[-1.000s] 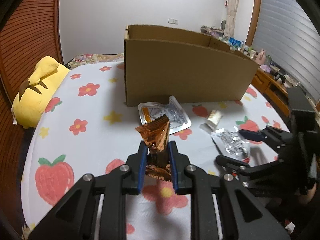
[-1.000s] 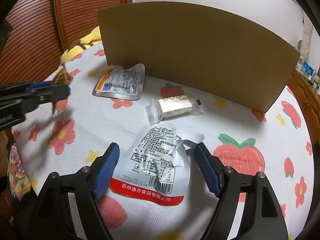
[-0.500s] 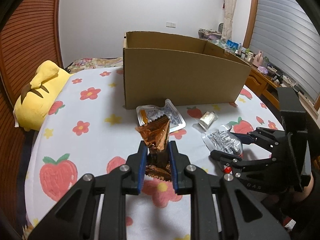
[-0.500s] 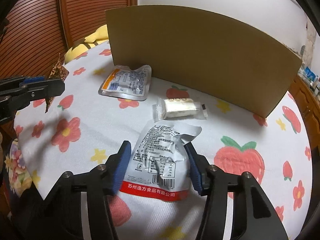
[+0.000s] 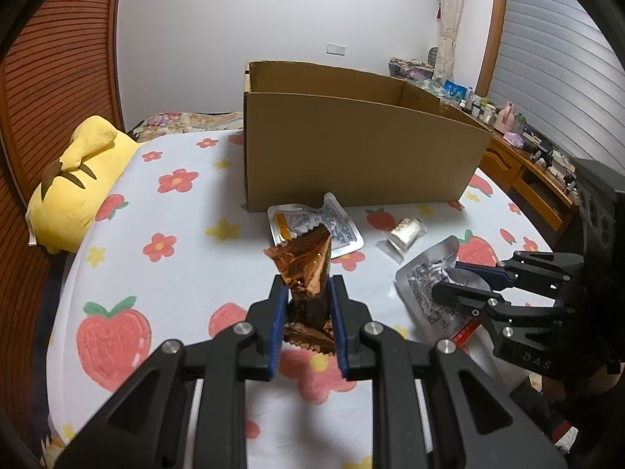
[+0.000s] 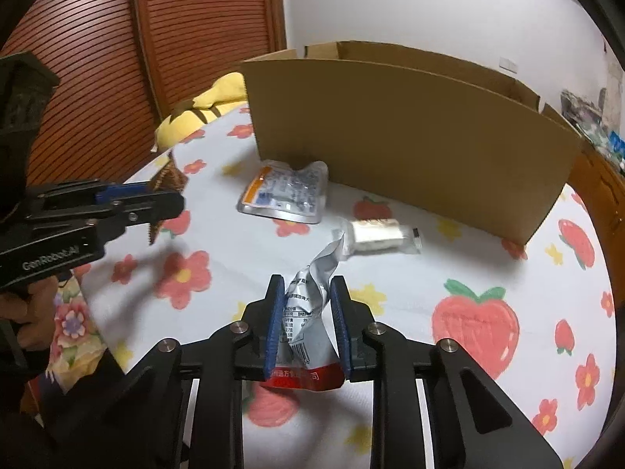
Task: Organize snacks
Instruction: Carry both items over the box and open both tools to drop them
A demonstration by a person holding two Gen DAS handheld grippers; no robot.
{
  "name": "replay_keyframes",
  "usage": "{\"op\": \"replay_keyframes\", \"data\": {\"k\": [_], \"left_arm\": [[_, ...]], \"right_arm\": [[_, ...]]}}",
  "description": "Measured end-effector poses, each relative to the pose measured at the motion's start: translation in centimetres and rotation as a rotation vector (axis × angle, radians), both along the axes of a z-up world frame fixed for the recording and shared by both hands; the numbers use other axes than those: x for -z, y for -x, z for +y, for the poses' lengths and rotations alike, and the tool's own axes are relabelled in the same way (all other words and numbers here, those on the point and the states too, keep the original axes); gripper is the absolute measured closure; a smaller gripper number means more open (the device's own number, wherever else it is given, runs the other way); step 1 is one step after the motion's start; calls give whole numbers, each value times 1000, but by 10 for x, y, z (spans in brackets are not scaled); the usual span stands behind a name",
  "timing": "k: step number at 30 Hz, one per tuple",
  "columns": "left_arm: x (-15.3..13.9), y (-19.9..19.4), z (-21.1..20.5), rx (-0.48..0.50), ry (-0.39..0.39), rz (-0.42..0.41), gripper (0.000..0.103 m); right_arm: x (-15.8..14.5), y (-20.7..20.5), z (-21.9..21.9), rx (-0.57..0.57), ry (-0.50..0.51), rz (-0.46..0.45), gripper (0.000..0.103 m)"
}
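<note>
My left gripper (image 5: 306,293) is shut on a copper-brown foil snack wrapper (image 5: 306,265), held upright above the bed. It also shows in the right wrist view (image 6: 156,199) at far left. My right gripper (image 6: 306,293) is shut on a silver pouch with a red bottom strip (image 6: 308,312), lifted off the sheet; the pouch shows in the left wrist view (image 5: 429,285) too. An open cardboard box (image 5: 351,148) stands behind. A silver and orange pouch (image 5: 312,224) and a small white wrapped snack (image 6: 377,230) lie on the sheet before the box.
The snacks lie on a white bedsheet with strawberries and flowers (image 5: 164,234). A yellow plush toy (image 5: 74,179) lies at the left edge. A wooden desk with clutter (image 5: 527,156) stands at the right. Slatted wooden panels (image 6: 195,39) stand behind.
My right gripper closed on the silver pouch and lifted it, crumpling it upright. My left gripper kept hold of the brown wrapper and rose slightly.
</note>
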State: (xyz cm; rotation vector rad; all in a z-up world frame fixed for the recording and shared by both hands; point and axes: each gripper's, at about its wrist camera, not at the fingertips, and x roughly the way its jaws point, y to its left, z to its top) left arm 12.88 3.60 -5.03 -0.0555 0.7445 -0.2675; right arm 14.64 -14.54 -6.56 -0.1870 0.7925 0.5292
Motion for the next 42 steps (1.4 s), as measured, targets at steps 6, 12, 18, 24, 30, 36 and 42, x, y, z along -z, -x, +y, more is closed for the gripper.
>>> {"op": "replay_keyframes", "data": {"k": [6, 12, 18, 24, 30, 36, 42], "left_arm": [[-4, 0, -4, 7, -3, -6, 84], [-13, -1, -9, 23, -12, -25, 84], [-34, -8, -18, 46, -24, -57, 84], [-68, -24, -32, 84, -47, -114, 84], [-100, -49, -44, 109, -56, -166, 84], [-120, -86, -53, 115, -62, -180, 84], [-123, -128, -62, 113, -76, -149, 84]], "right_arm": [[-5, 4, 2, -9, 3, -25, 81], [-13, 5, -3, -4, -9, -37, 81], [-31, 4, -13, 5, -21, -66, 81], [-65, -7, -31, 30, -28, -133, 81], [-107, -25, -47, 42, -39, -206, 81], [-141, -53, -57, 41, -52, -261, 81], [-152, -89, -60, 35, -51, -272, 81]]}}
